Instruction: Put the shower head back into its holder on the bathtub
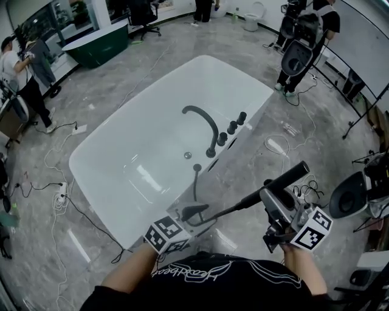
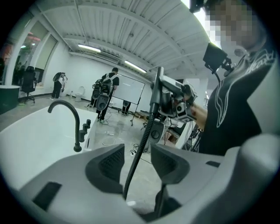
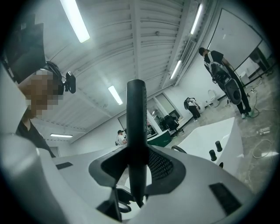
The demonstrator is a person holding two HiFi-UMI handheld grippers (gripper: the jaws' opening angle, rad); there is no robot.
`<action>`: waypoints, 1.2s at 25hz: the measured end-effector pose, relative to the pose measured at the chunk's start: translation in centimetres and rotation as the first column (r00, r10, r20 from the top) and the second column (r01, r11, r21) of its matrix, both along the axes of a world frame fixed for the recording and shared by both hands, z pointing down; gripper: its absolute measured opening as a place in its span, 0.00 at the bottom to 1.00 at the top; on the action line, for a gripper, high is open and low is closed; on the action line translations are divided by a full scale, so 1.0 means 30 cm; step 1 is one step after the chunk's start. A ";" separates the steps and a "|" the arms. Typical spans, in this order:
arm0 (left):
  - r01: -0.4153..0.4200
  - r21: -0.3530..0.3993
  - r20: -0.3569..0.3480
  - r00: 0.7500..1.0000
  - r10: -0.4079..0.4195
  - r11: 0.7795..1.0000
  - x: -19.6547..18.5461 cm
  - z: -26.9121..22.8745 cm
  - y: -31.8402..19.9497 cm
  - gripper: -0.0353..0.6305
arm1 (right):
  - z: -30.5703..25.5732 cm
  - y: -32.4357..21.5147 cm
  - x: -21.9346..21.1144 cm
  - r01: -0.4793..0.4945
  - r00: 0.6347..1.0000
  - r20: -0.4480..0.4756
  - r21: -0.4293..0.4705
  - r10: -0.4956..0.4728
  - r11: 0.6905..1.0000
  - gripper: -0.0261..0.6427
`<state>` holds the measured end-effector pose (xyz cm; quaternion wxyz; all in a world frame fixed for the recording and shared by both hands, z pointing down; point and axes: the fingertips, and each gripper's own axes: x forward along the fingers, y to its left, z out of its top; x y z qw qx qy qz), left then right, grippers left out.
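Shower head, a slim black wand [image 1: 287,177], sits clamped in the right gripper [image 3: 139,168] just off the white bathtub [image 1: 109,149] (not yet docked); left gripper [image 2: 136,162] gapes around its black ribbed hose [image 2: 142,142].

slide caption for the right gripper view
Right gripper shut on the black shower head, white bathtub beyond.

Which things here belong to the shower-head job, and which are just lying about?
Job: shower head in right hand-held gripper; hose; bathtub.
Lying about: green tub; power strip; office chair.
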<state>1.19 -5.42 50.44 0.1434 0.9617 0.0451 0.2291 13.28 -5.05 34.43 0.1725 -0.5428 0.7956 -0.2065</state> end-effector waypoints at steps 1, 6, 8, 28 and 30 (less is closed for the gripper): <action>-0.024 0.023 0.015 1.000 0.023 0.999 0.020 0.021 0.000 0.32 | -0.013 -0.008 0.010 -0.003 1.000 0.003 0.009 0.003 1.000 0.25; -0.105 0.032 0.098 0.990 0.101 0.994 0.094 0.174 0.024 0.36 | -0.061 -0.031 0.055 -0.005 1.000 0.022 0.044 0.004 0.999 0.25; -0.116 0.016 0.116 0.987 0.113 0.993 0.132 0.237 0.032 0.36 | -0.076 -0.037 0.080 0.002 0.999 0.036 0.052 -0.004 0.999 0.25; -0.025 -0.160 0.253 0.965 0.065 0.987 0.358 0.700 0.081 0.32 | -0.157 -0.034 0.293 0.007 0.998 0.061 0.058 -0.011 0.998 0.25; -0.024 -0.149 0.254 0.965 0.062 0.988 0.379 0.708 0.090 0.30 | -0.164 -0.028 0.295 0.010 0.998 0.055 0.058 -0.013 0.998 0.25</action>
